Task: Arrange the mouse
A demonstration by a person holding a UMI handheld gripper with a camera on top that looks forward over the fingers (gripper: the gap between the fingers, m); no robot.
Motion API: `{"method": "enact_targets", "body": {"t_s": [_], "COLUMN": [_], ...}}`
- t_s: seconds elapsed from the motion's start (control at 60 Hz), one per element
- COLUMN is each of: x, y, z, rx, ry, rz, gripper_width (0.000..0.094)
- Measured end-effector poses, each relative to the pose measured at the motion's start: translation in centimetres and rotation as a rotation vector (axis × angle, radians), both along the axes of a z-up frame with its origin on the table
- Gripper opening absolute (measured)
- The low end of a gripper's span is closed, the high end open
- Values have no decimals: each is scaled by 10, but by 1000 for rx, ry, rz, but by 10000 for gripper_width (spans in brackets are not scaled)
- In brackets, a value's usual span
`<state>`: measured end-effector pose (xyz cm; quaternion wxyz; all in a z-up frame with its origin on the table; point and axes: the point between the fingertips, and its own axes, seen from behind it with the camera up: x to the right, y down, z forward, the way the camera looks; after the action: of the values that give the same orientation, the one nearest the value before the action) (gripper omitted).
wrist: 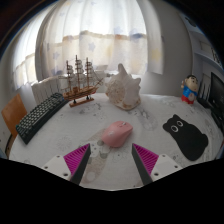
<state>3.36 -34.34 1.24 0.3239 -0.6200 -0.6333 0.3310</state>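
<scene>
mouse (117, 133) on surface (60, 135) just ahead of open tool (110, 160), mat (186, 137) right of mouse, keyboard (38, 115) far left, model ship (81, 82) behind keyboard, shell (124, 90) behind mouse, figurine (189, 91) back right

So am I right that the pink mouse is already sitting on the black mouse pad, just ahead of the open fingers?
Not quite: the gripper view shows the pink mouse on the bare white table, left of the black mouse pad and apart from it. It does lie just ahead of the open gripper.

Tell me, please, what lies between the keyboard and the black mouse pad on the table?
In the gripper view, the pink mouse lies between the keyboard and the black mouse pad, just ahead of the open hand-held gripper.
</scene>
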Motion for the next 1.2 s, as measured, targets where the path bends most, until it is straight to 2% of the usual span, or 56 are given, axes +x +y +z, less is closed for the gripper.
{"method": "enact_targets", "body": {"t_s": [0.3,0.617,0.667,0.733,0.767,0.783,0.867,0.967,1.083,1.2], "x": [-62,-102,-105,-108,-110,-110,-112,-111,-105,-97], "y": [0,-11,-11,-9,-8,-7,-2,0,20,69], "z": [-24,-24,-25,-25,-25,-25,-21,1,58,120], "rx": [14,-18,-16,-7,-5,0,24,6,-49,-85], "ry": [-29,-34,-34,-32,-32,-31,-36,-24,18,68], "rz": [23,73,76,83,86,87,87,112,111,91], "gripper_width": [864,851,816,705,577,465,430,402,402,398]}}
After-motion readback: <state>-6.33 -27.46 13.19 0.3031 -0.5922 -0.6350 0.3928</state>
